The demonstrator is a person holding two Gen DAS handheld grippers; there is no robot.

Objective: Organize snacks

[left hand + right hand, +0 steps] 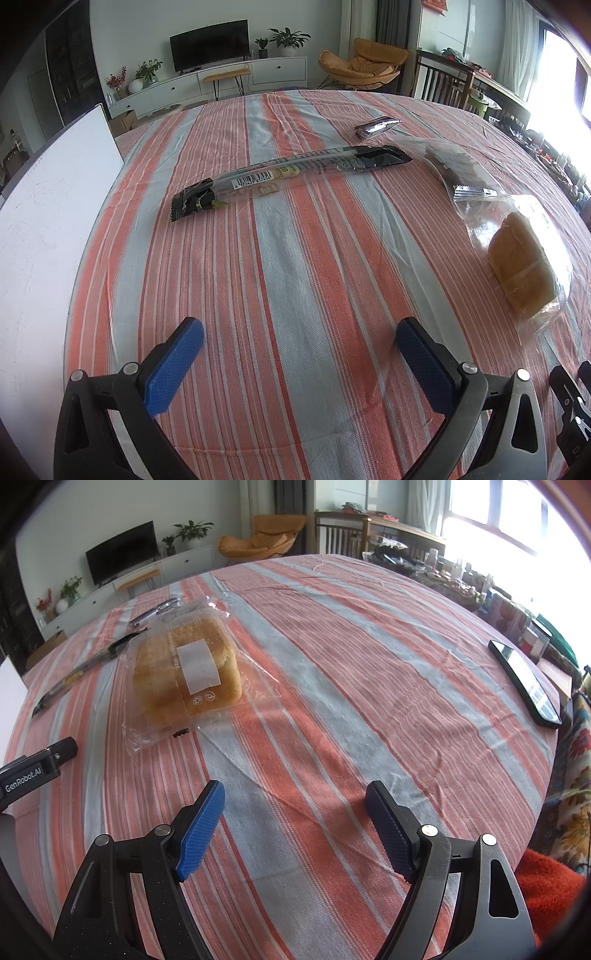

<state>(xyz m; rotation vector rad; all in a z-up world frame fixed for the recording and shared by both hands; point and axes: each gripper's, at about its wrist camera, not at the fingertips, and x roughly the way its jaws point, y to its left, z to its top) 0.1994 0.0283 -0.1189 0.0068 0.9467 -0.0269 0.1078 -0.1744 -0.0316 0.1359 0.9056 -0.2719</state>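
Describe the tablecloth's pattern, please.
Orange-red and pale grey stripes on the tablecloth; clearest in the right wrist view.

white board (pixel 55 206) cut off at left, brown snack (pixel 458 166) blurred behind wrapper glare

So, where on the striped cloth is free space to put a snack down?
Bare cloth lies between the bread bag and the phone, and before the left gripper, short of the long stick pack. Crowded: behind the bread, by the small dark packet.

Bare tablecloth (pixel 325 686) lies right of the bagged bread (pixel 186 668); left of it, a long stick packet (pixel 288 173) blocks.
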